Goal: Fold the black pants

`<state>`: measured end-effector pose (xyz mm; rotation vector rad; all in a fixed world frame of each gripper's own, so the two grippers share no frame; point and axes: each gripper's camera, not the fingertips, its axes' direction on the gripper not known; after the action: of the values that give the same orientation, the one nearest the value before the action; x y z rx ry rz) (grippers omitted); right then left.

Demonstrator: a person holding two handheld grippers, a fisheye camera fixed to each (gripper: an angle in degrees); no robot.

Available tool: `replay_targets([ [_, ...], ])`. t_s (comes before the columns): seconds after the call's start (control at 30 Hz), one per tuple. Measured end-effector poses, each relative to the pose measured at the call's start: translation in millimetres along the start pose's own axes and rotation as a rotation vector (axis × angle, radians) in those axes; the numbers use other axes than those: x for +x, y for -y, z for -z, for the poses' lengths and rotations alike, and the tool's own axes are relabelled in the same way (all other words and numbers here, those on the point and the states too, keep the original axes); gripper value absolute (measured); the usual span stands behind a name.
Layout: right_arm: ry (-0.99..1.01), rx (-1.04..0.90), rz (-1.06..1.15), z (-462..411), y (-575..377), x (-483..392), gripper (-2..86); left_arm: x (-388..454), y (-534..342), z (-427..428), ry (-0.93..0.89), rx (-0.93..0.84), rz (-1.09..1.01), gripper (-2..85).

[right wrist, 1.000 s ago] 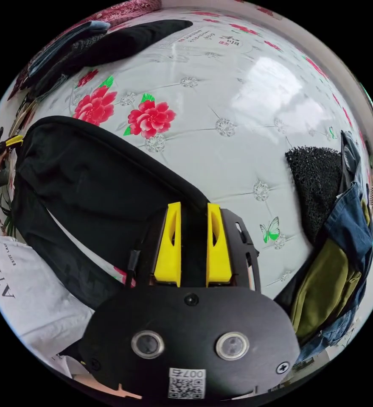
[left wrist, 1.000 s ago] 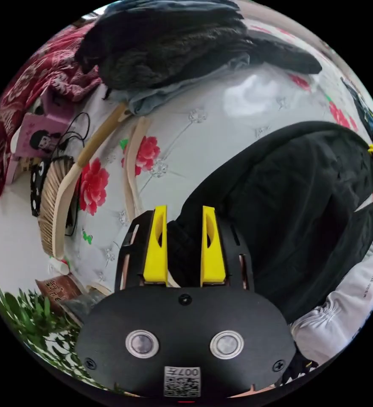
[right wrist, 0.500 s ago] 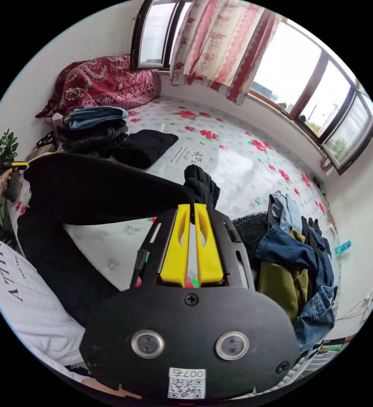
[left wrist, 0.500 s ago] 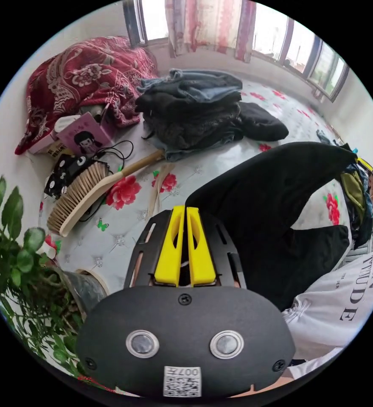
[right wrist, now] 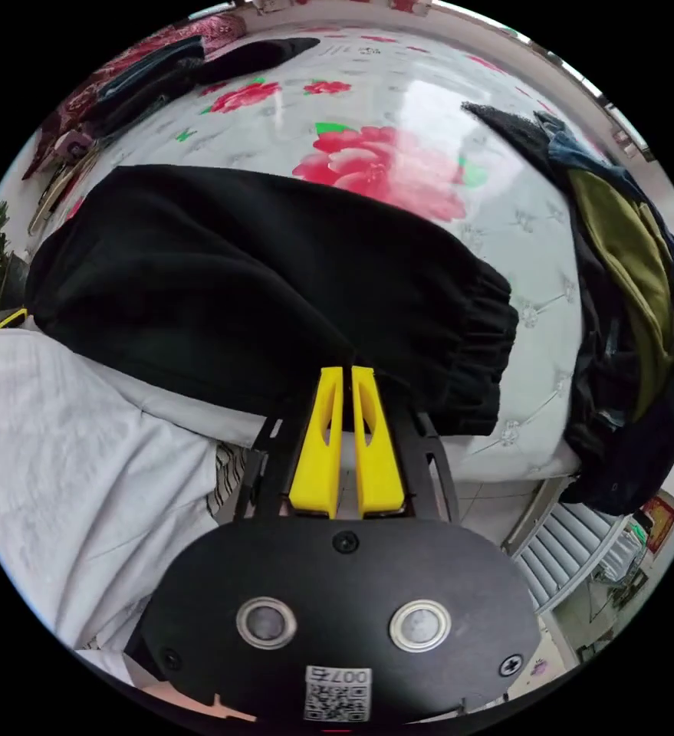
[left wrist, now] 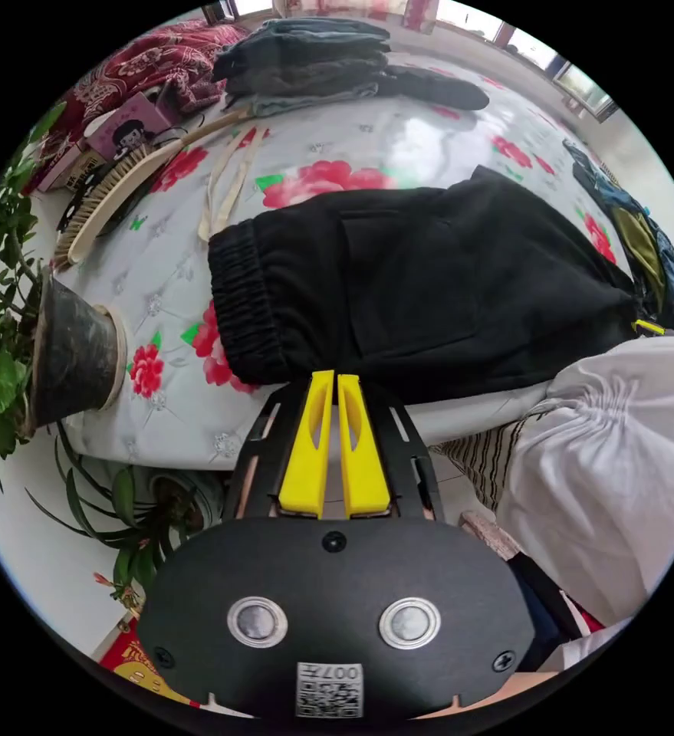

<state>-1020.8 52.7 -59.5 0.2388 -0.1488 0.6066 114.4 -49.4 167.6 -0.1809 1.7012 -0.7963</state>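
The black pants point(left wrist: 429, 291) lie flat across the near edge of the flowered bed point(left wrist: 168, 307), with a gathered elastic end point(left wrist: 237, 307) to the left. My left gripper point(left wrist: 335, 377) is shut, its yellow tips on the pants' near hem. In the right gripper view the pants point(right wrist: 260, 284) stretch across the bed point(right wrist: 536, 230), a gathered end point(right wrist: 498, 337) on the right. The right gripper point(right wrist: 343, 369) is shut with its tips at the near hem. The right gripper point(left wrist: 648, 327) shows small in the left gripper view, and the left gripper point(right wrist: 11, 317) in the right gripper view.
A potted plant point(left wrist: 68, 353) stands at the bed's corner, a long-handled brush point(left wrist: 114, 207) beyond it. Folded clothes point(left wrist: 306, 61) are stacked at the far side. A heap of garments point(right wrist: 628, 307) lies to the right. The person's white top point(right wrist: 83, 460) is close.
One second ago both grippers' jaws stood wider around the fabric; they then shut and lifted the pants into the air. Now the pants are lowered flat onto the bed's near edge.
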Motion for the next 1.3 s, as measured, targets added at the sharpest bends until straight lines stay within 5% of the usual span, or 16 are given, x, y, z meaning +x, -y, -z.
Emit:
replay_targets([
  [0.13,0.075,0.127,-0.124,18,-15,29,-0.1,0,2,1,0.044,-0.001,-0.003,-0.9],
  [0.37,-0.134,0.4,0.049,112,-62,46,0.1,0,-13,82,0.078,0.216,-0.031,-1.0],
  [0.47,-0.152,0.305,0.057,76,-85,52,0.4,1,-35,46,0.106,0.097,-0.03,-1.0],
  [0.6,0.09,0.105,-0.181,7,-111,101,2.1,-16,-54,-18,0.006,-0.046,0.07,-0.9],
  [0.8,0.247,0.423,-0.5,41,-171,193,5.4,-32,-49,-22,0.016,-0.107,0.094,-0.9],
  [0.97,0.428,0.462,-0.735,17,-179,261,5.6,-33,-51,-25,0.099,-0.154,0.056,-0.9],
  [1.2,0.31,0.626,-0.715,58,-230,286,3.3,-64,-71,-33,0.093,-0.186,0.127,-0.9],
  [1.3,0.393,0.516,-0.726,22,-241,307,4.8,-75,-78,-40,0.114,-0.194,0.157,-0.8],
])
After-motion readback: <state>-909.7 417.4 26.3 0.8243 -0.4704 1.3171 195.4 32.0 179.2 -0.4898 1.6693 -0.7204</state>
